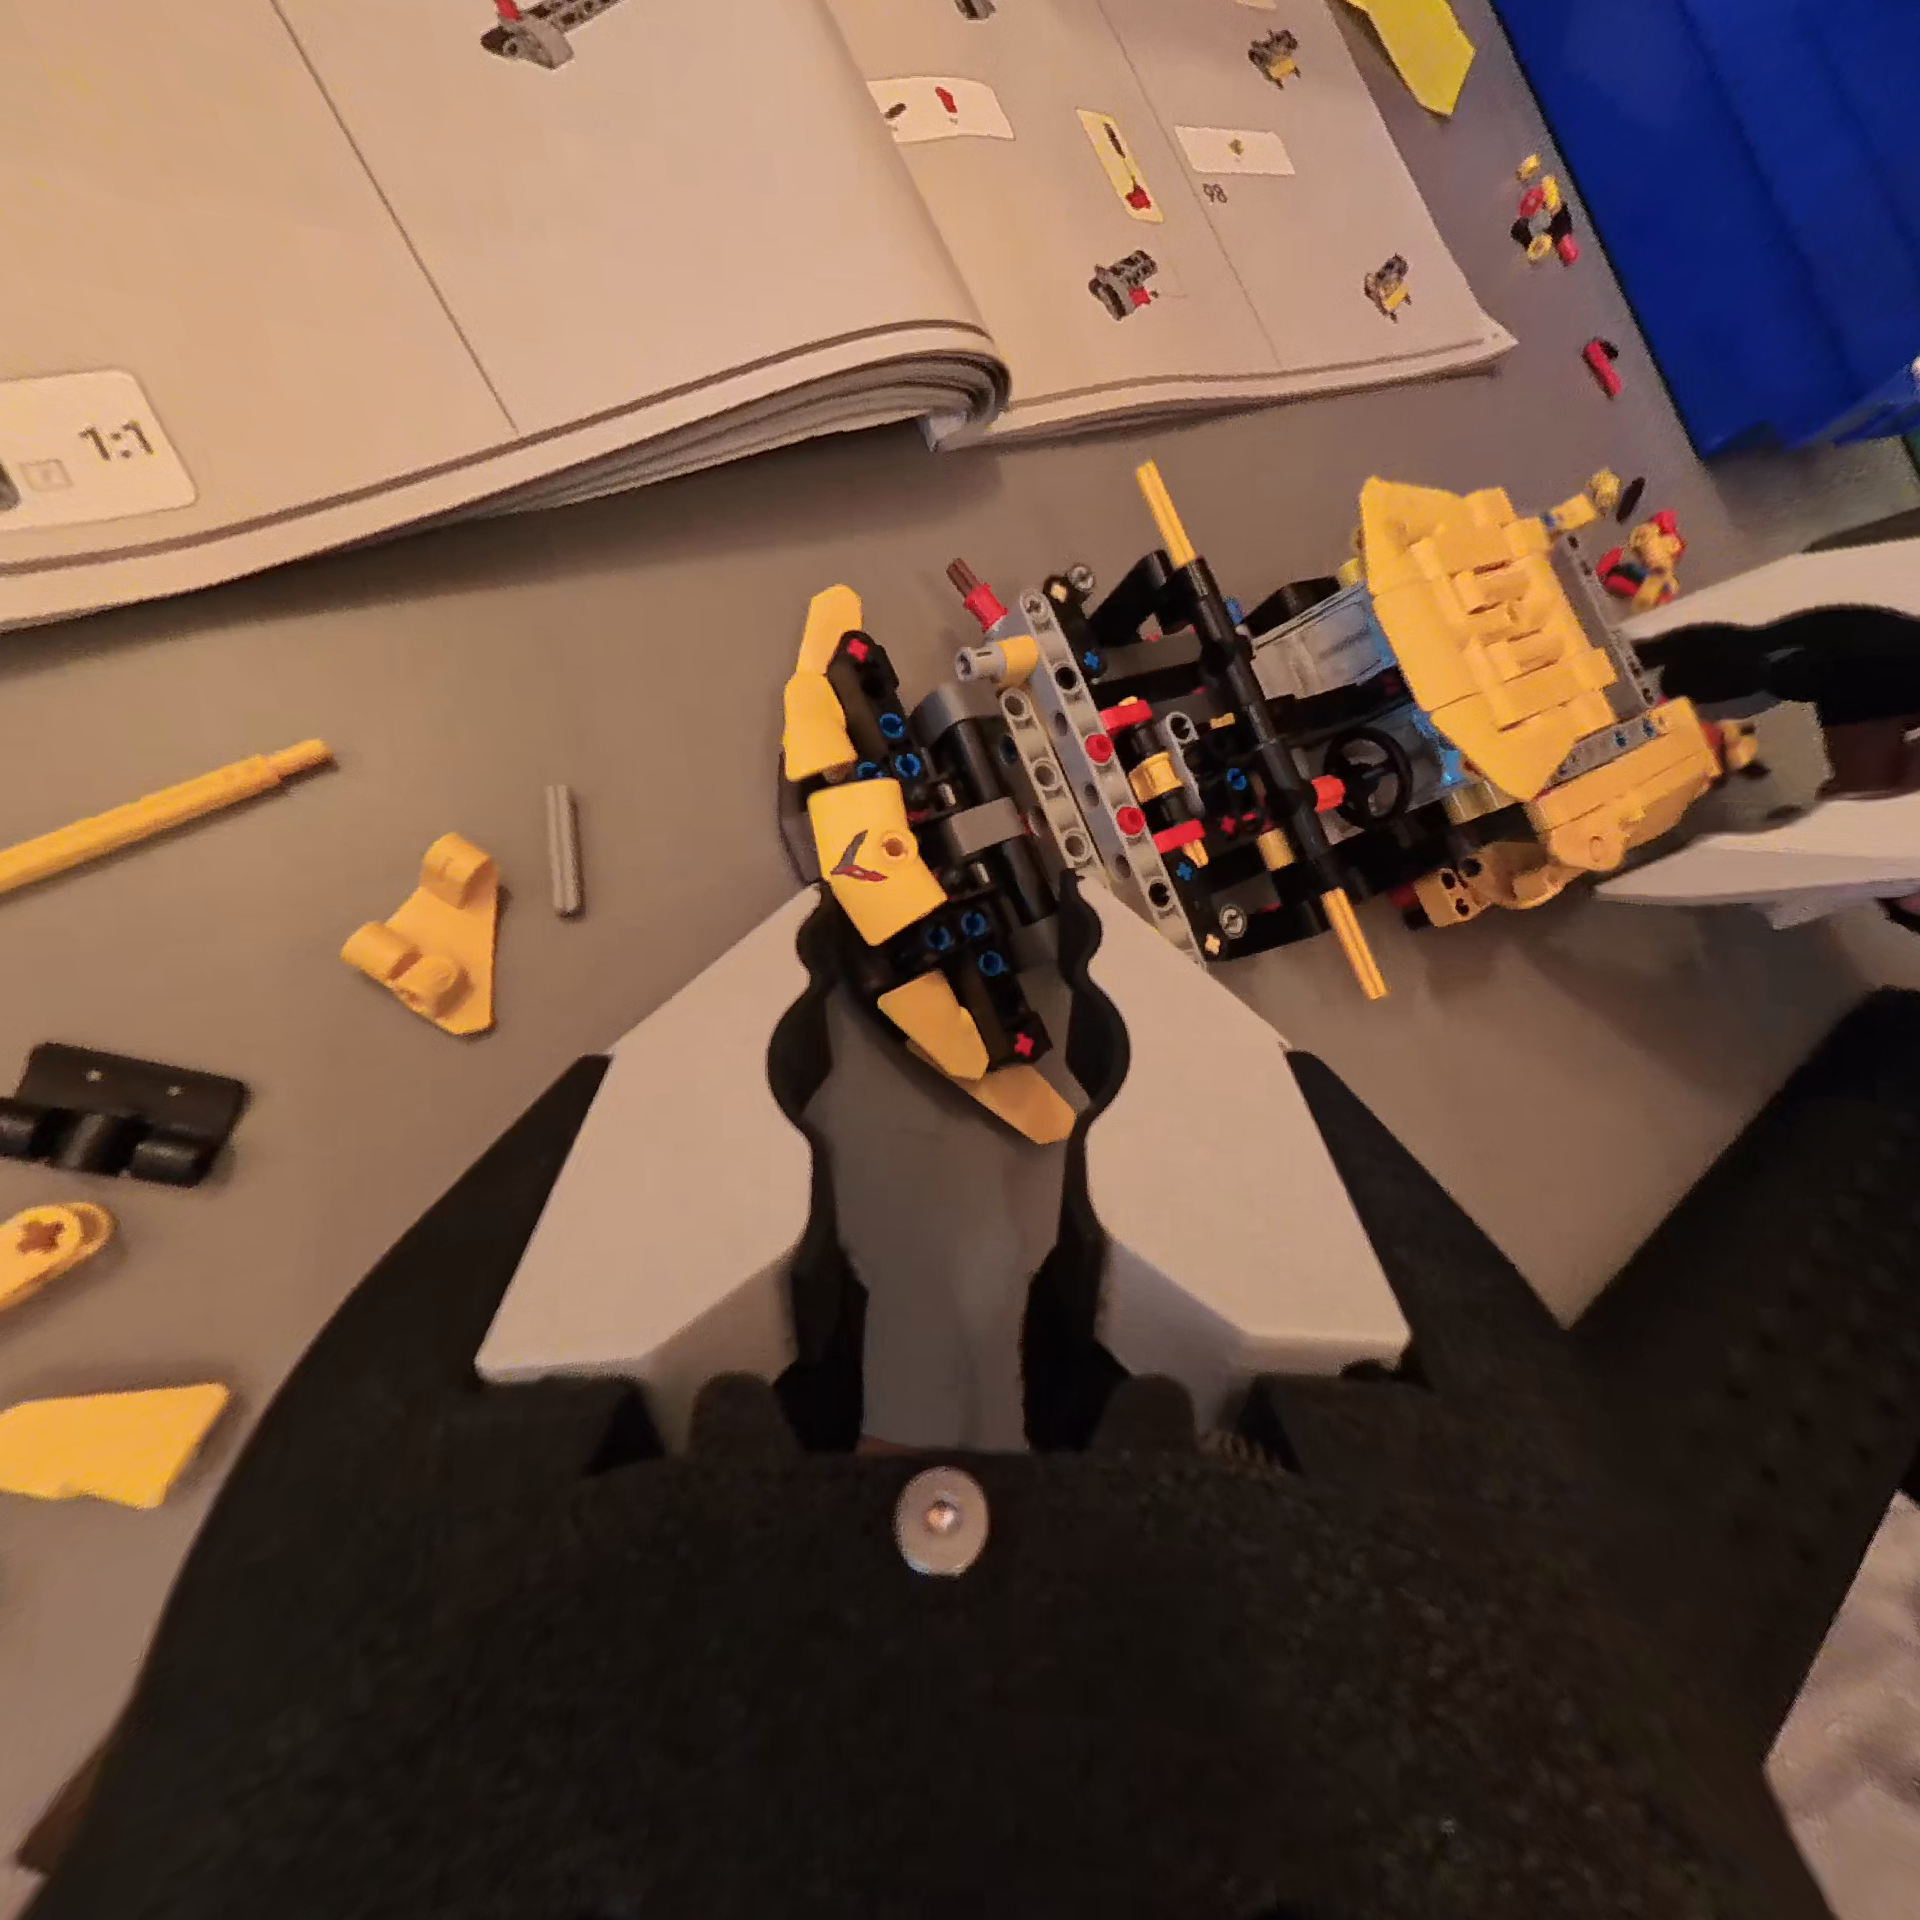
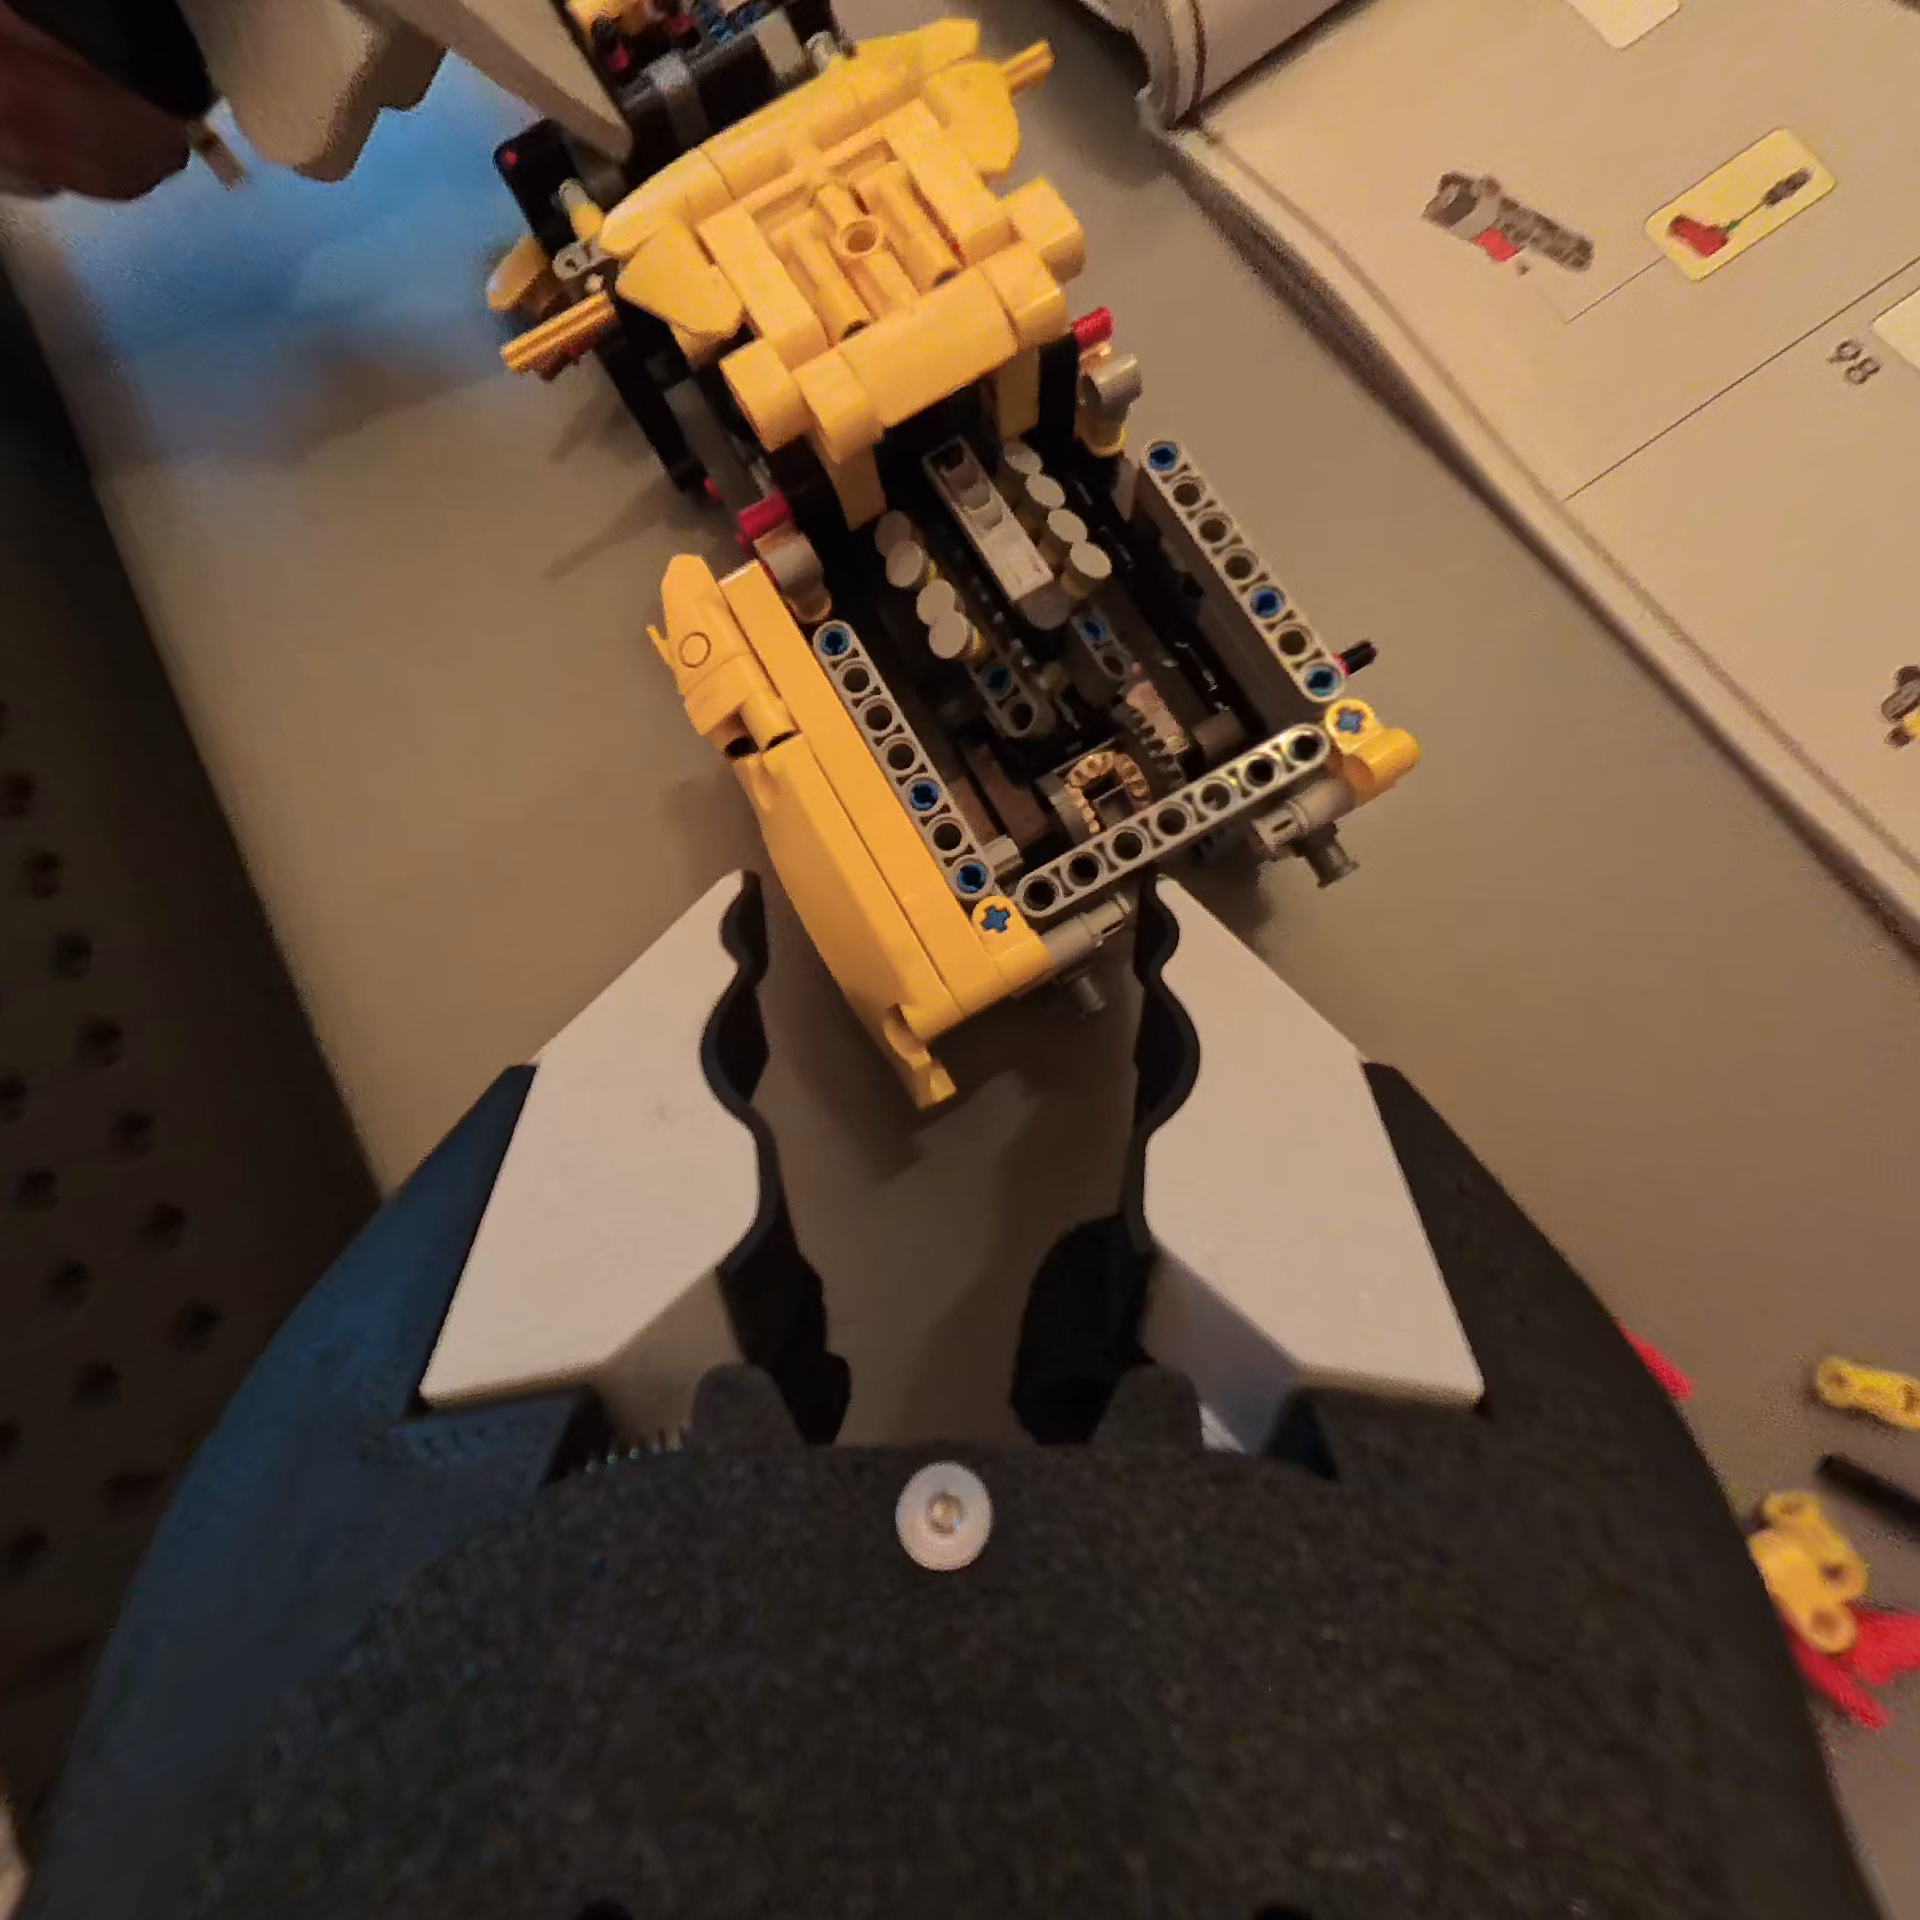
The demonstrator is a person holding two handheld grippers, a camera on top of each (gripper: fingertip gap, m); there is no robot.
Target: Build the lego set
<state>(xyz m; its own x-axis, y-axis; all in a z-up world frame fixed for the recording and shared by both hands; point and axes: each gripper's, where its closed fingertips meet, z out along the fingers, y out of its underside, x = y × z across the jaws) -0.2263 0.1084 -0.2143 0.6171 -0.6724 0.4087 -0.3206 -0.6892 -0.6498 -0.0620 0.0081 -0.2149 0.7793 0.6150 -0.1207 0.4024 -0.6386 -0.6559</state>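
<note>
Two grippers close in on a half-built yellow and black Technic car (image 1: pixel 1226 769) lying on a grey table (image 1: pixel 644 665), one at each end. Left gripper (image 1: pixel 940 914) straddles the yellow nose panels (image 1: pixel 868 831), jaws apart, contact unclear. Right gripper (image 2: pixel 951 904) spreads wide around the rear corner, just beside a yellow side panel (image 2: pixel 862 831) and grey holed beams (image 2: pixel 1174 821). Done so far, apparently: frame, engine block with pistons (image 2: pixel 997 551), gears, roof section (image 2: pixel 852 270), steering wheel (image 1: pixel 1371 774). Left to do, judging by the table: loose yellow panels (image 1: pixel 431 935), a yellow axle (image 1: pixel 156 810), a grey axle (image 1: pixel 564 847), a black bracket (image 1: pixel 120 1112). No wheels visible. Open instruction booklet (image 1: pixel 582 260) beyond.
</note>
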